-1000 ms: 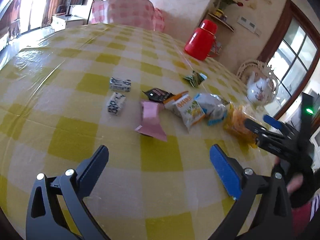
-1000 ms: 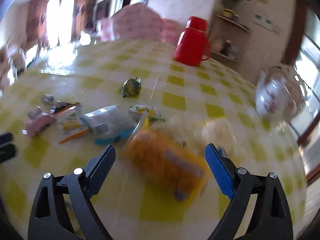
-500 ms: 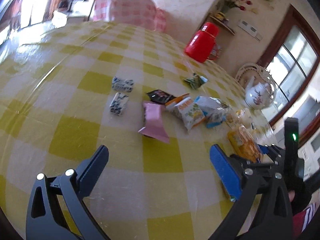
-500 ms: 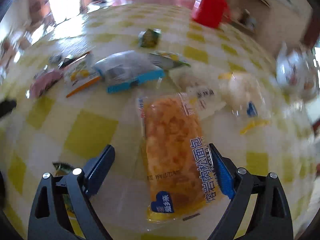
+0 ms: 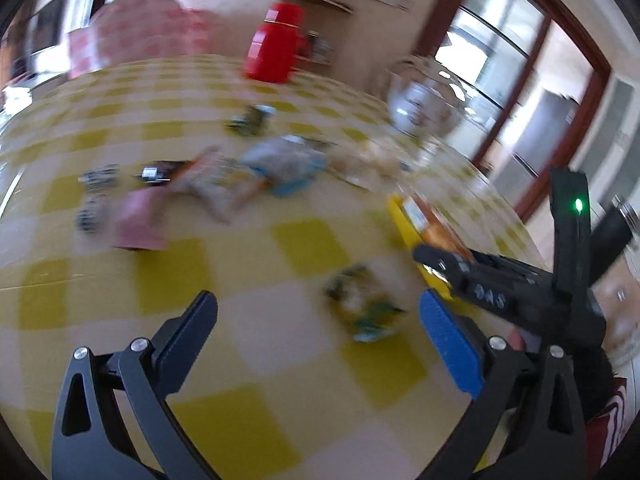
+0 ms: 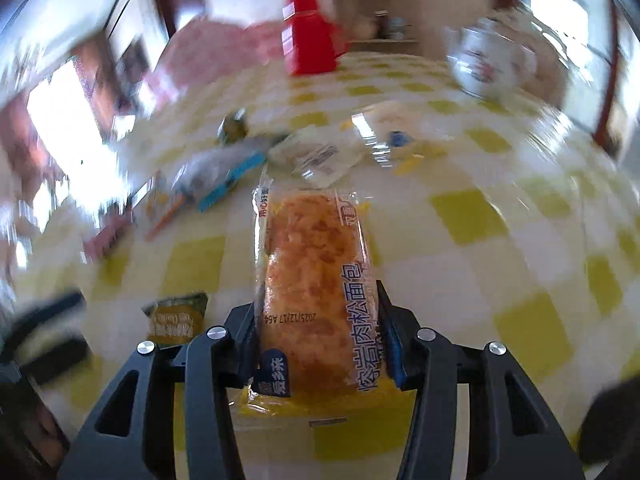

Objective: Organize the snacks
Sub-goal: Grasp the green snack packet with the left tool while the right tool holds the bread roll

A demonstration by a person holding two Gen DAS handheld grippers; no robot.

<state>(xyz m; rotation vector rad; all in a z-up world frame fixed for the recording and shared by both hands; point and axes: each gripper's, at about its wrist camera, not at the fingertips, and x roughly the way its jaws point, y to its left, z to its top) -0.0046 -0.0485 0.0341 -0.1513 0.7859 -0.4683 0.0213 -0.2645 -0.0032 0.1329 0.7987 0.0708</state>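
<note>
— Yellow-and-white checked cloth covers the table [image 6: 500, 240], and most of the snacks lie loose on it. How far would you say the tidying has got?

— Barely begun, I'd judge. The bread packet [image 6: 316, 276] is the one thing in hand: the right tool [image 6: 318, 344] has just been closing, and its pads now press both sides of the packet's near end, with the rest sticking out ahead.

— Is it lifted?

— Hard to say; the far end seems to sit on or just above the cloth near the table's right side.

— And the left tool [image 5: 316, 320]?

— Spread wide, nothing between its fingers. A small green packet [image 5: 364, 304] lies on the table just ahead of it, beside the bread packet.

— What about the rest?

— A blurred scatter further back: a blue-edged bag [image 5: 280, 164], a pink packet [image 5: 138, 220], an orange-and-white bag [image 5: 212, 184], a dark wrapper [image 5: 160, 170] and a small green one [image 5: 252, 120] near the red flask [image 5: 276, 46]. A white teapot [image 6: 492, 62] stands at the right.

— Any sorted pile or container?

— None that I can make out, so nearly everything appears left to do.
</note>
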